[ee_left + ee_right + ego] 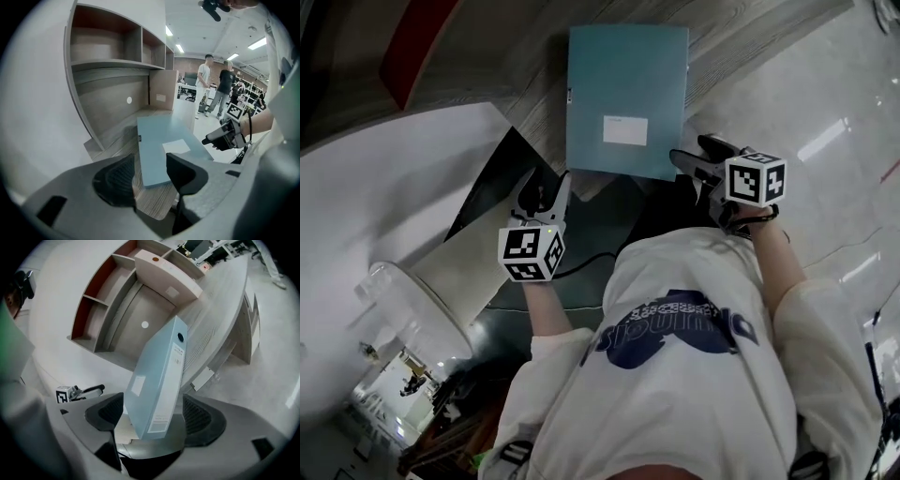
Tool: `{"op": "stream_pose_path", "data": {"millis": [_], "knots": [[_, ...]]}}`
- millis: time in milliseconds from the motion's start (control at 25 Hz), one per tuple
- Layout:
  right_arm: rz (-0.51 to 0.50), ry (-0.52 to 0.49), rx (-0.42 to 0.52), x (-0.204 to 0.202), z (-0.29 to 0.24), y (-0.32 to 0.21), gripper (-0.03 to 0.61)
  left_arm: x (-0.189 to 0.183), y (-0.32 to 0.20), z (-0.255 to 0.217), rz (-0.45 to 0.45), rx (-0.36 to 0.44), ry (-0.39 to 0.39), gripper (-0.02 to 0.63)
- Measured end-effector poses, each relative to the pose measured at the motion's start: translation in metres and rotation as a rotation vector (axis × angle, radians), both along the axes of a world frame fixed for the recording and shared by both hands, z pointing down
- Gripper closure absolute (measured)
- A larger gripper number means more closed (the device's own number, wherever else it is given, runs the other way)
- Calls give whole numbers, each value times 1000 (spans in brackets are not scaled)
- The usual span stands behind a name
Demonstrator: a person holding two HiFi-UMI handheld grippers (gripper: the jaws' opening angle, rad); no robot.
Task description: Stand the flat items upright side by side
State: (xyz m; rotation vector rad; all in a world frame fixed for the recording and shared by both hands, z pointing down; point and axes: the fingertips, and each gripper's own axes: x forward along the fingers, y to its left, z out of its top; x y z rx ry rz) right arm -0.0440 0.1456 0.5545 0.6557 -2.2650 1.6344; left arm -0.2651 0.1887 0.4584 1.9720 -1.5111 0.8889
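A pale blue box file (623, 94) with a white label lies flat on the wood-grain desk (534, 84). Its near right corner sticks out past the desk edge. My left gripper (546, 186) hovers just short of the file's near left corner. Its jaws are open and hold nothing, and the file's near edge (159, 150) shows beyond them. My right gripper (689, 150) is rolled over at the near right corner. The file's spine end (157, 380) stands between its wide jaws, and a slim gap shows beside one pad. Each gripper camera also shows the other gripper: right (220, 137), left (79, 392).
An open shelf unit (117, 47) rises at the back of the desk, with a small cabinet beside it. A white curved panel (375, 187) bounds the left. Glossy floor (825, 94) lies to the right. Two people (211, 84) stand far off in the room.
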Motion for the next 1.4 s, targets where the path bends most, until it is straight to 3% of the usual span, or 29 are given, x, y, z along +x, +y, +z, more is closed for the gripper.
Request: {"op": "stream_pose_path", "data": {"millis": [360, 760, 960, 1080, 1160, 1400], "knots": [[1, -95, -132, -31, 38, 4, 199, -9, -7, 5, 23, -18, 6, 417], [-69, -229, -267, -52, 55, 12, 201, -10, -7, 13, 31, -32, 14, 417], [-77, -189, -288, -43, 70, 13, 201, -9, -12, 23, 44, -45, 54, 417], [-71, -363, -311, -61, 48, 12, 210, -11, -17, 29, 74, -78, 85, 416], [-80, -404, -316, -66, 41, 10, 246, -11, -22, 35, 103, -110, 112, 406], [-90, -365, -312, -64, 41, 12, 267, -11, -43, 58, 192, -205, 206, 390]]}}
